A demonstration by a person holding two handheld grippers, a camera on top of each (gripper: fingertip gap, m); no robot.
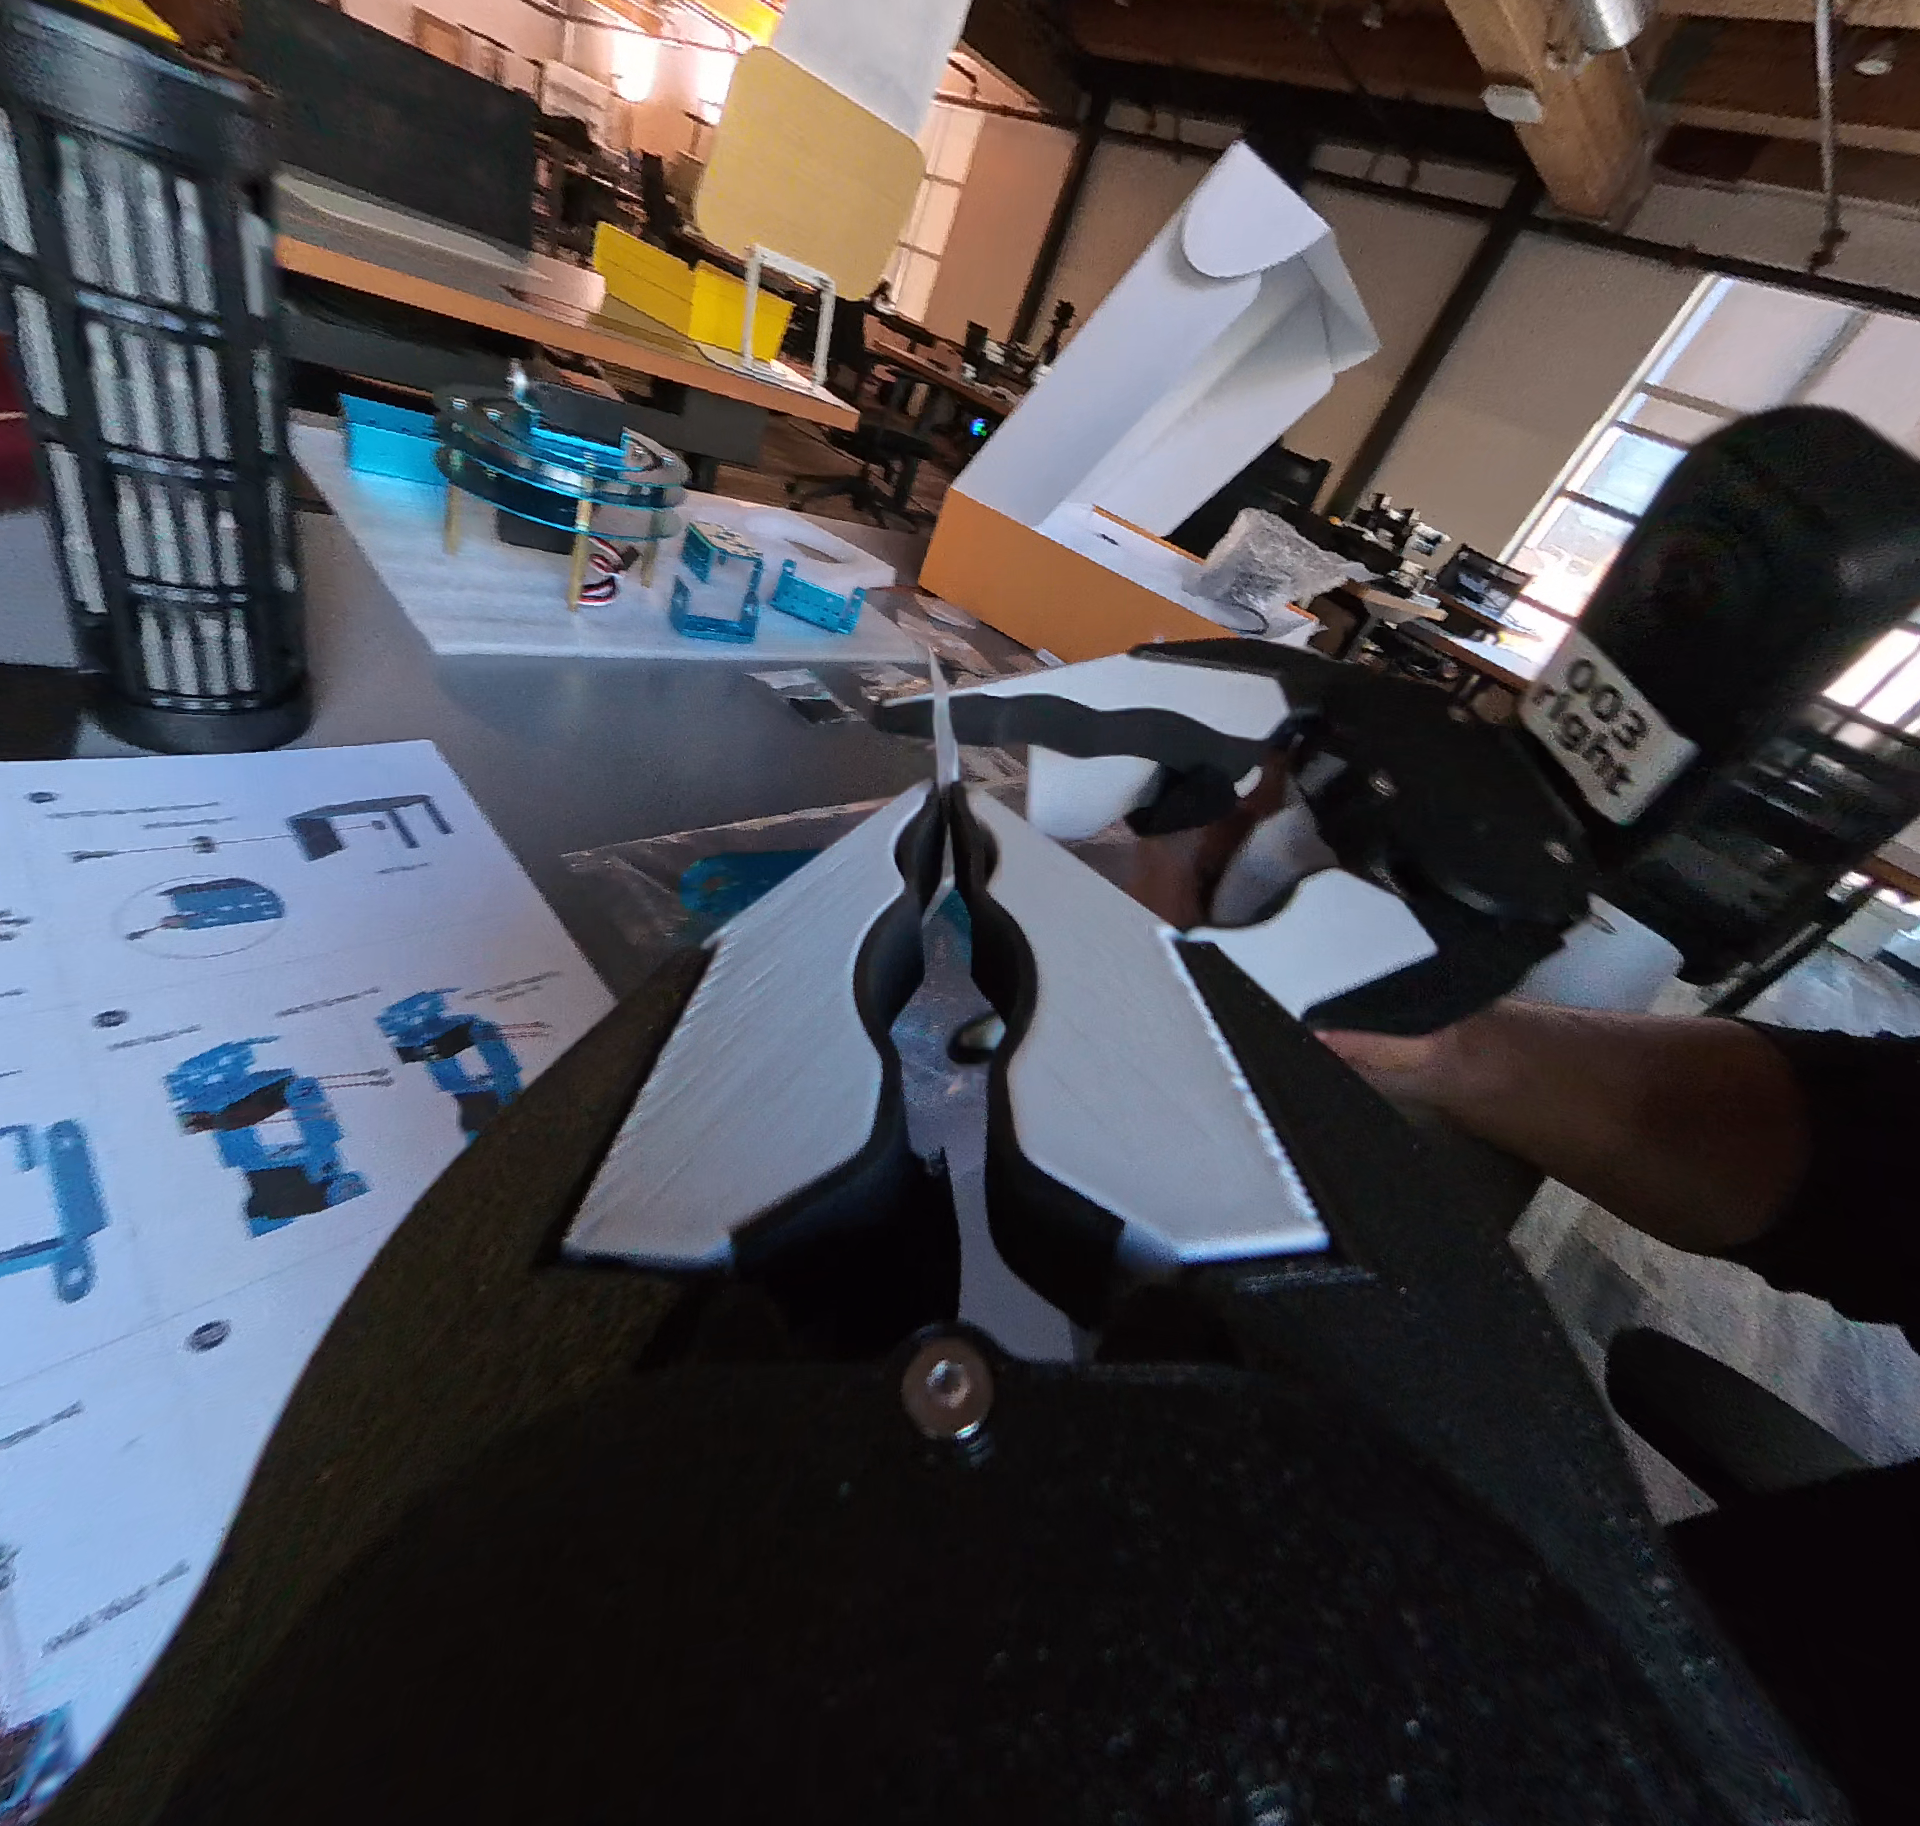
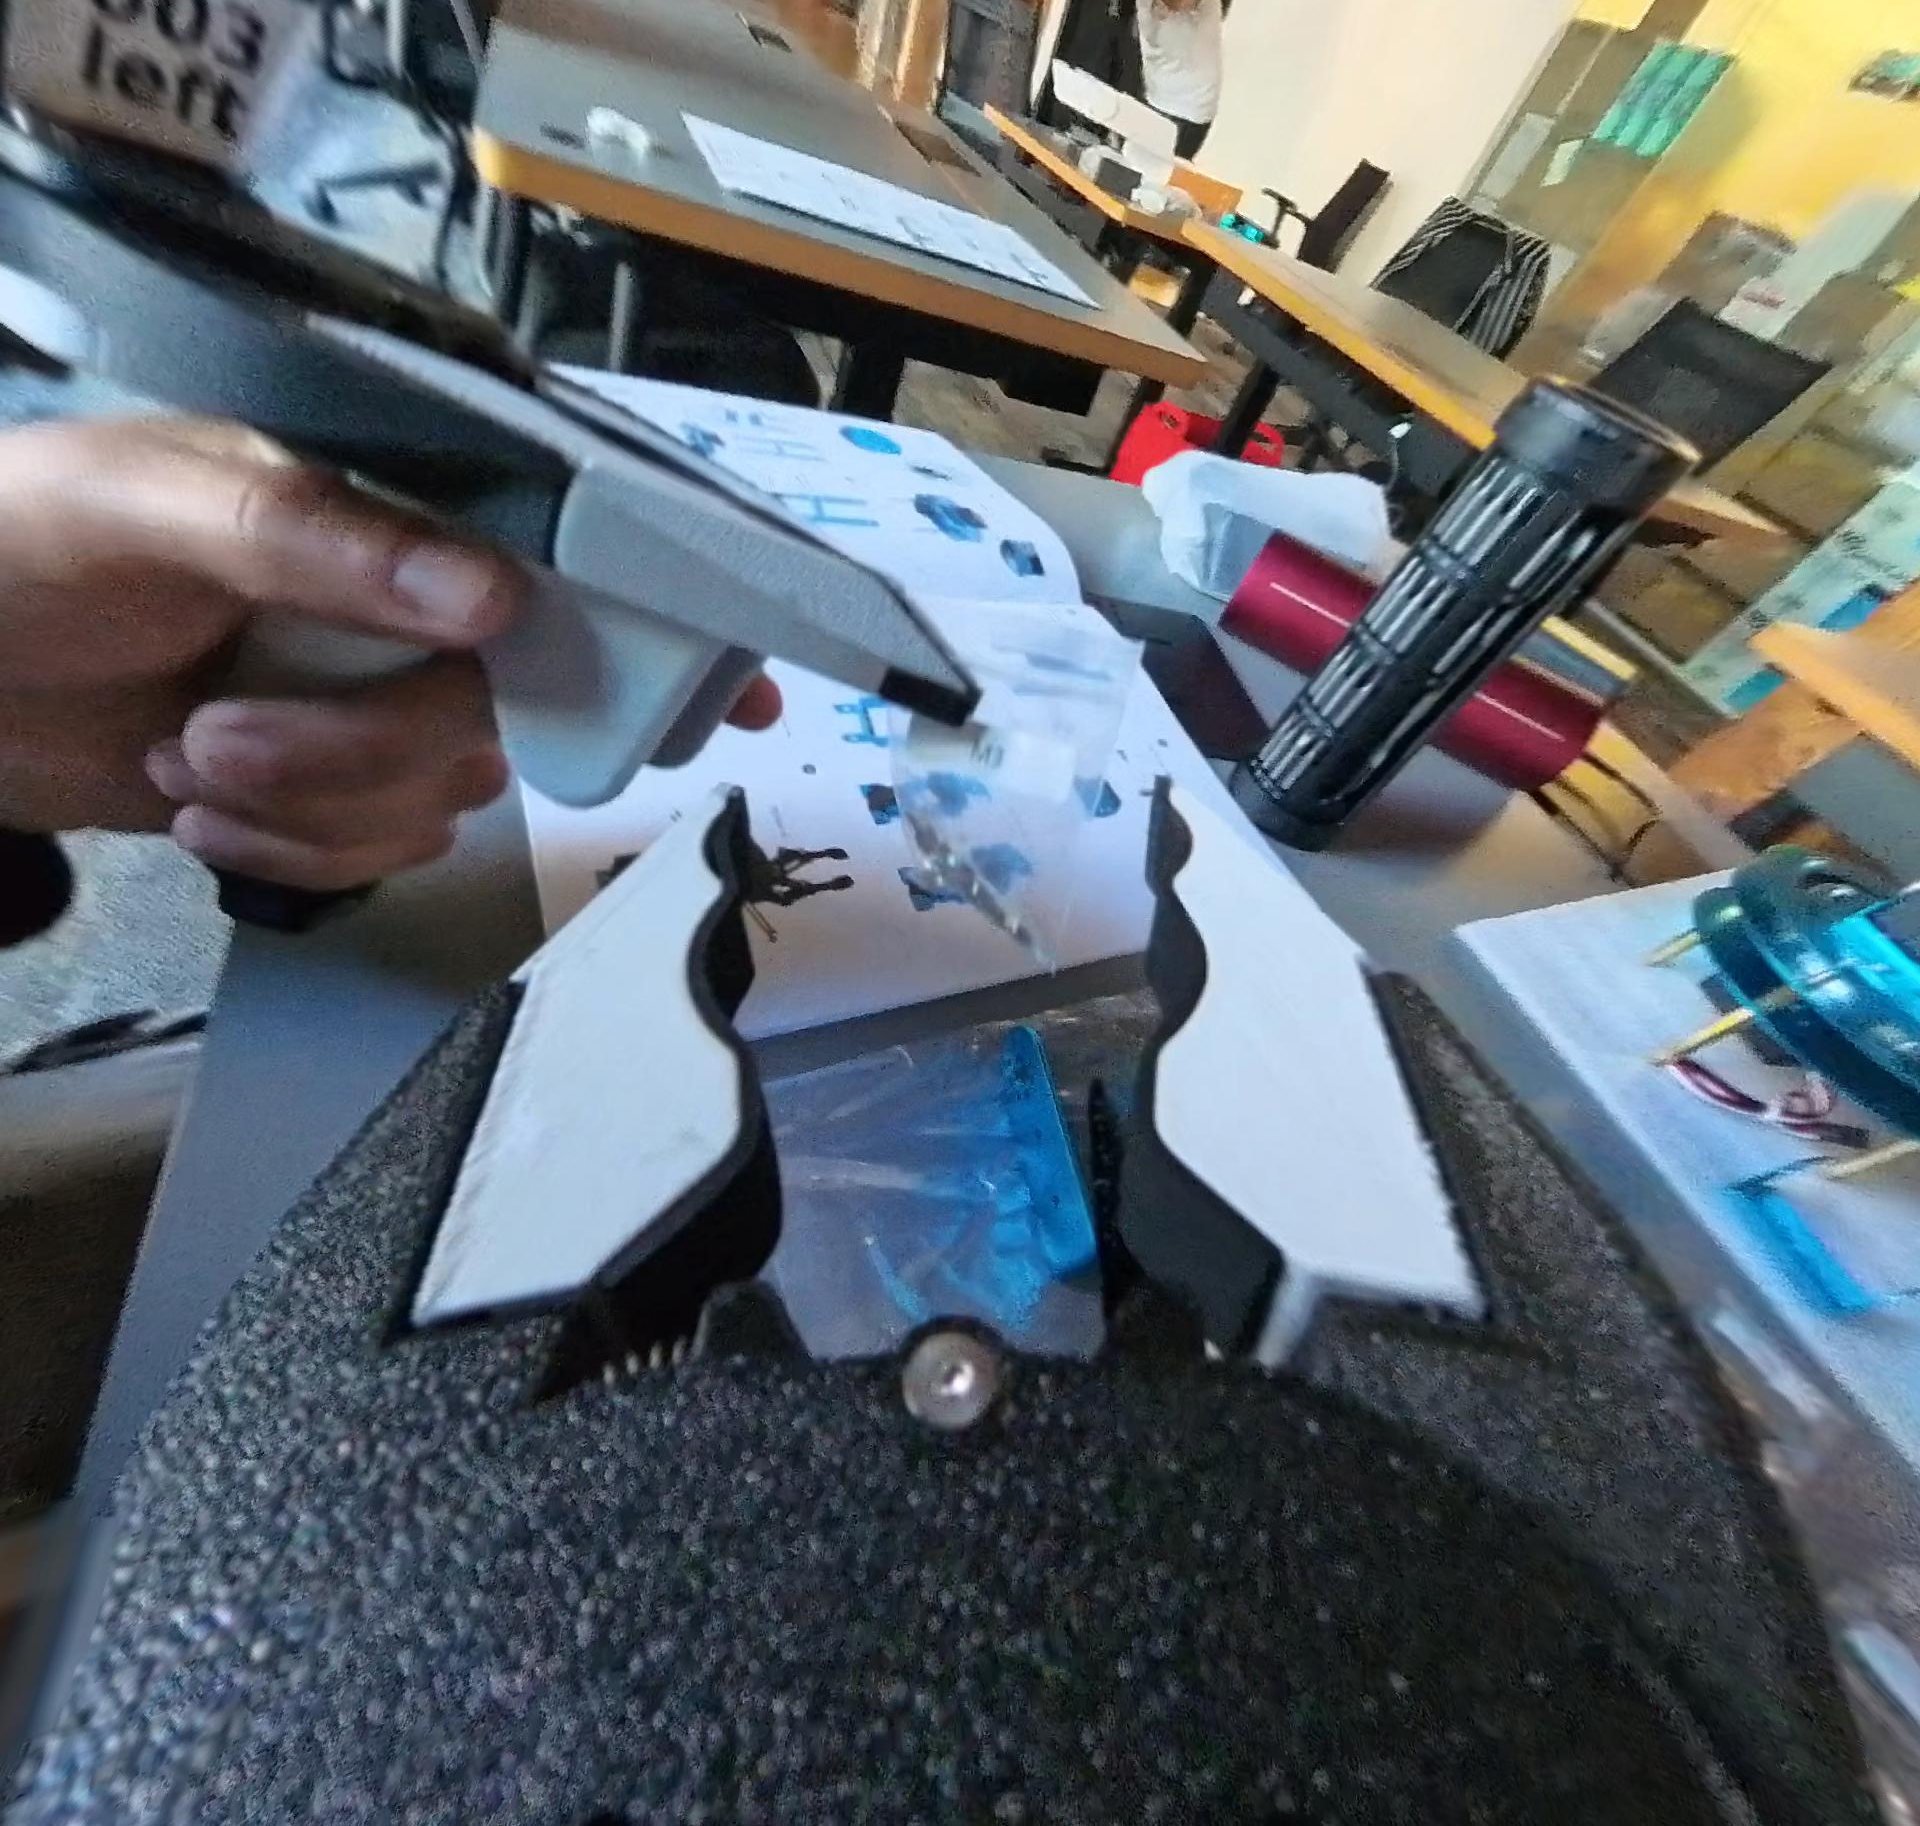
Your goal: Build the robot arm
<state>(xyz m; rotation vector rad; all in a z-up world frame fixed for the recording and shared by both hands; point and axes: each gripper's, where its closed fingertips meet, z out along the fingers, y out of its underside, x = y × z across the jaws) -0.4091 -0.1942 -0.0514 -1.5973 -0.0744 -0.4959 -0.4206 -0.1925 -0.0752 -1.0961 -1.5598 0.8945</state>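
Note:
My left gripper (image 1: 943, 800) is shut on a small clear plastic bag (image 1: 941, 737), which shows edge-on between its pads. In the right wrist view the left gripper (image 2: 935, 706) pinches the bag's top corner, and the bag (image 2: 997, 789) hangs down with small metal parts inside. My right gripper (image 2: 945, 800) is open, with the bag hanging between its fingertips and touching neither. It shows open in the left wrist view (image 1: 1039, 820) too. A printed instruction sheet (image 2: 831, 945) lies under both grippers. A larger clear bag of blue parts (image 2: 966, 1153) lies on the table below my right gripper.
A black mesh cylinder (image 1: 145, 374) stands at the left, with a red cylinder (image 2: 1403, 644) lying behind it. A white foam board (image 1: 499, 602) carries a blue round assembly (image 1: 561, 467) and blue brackets (image 1: 727, 592). An open orange and white box (image 1: 1091, 550) stands behind.

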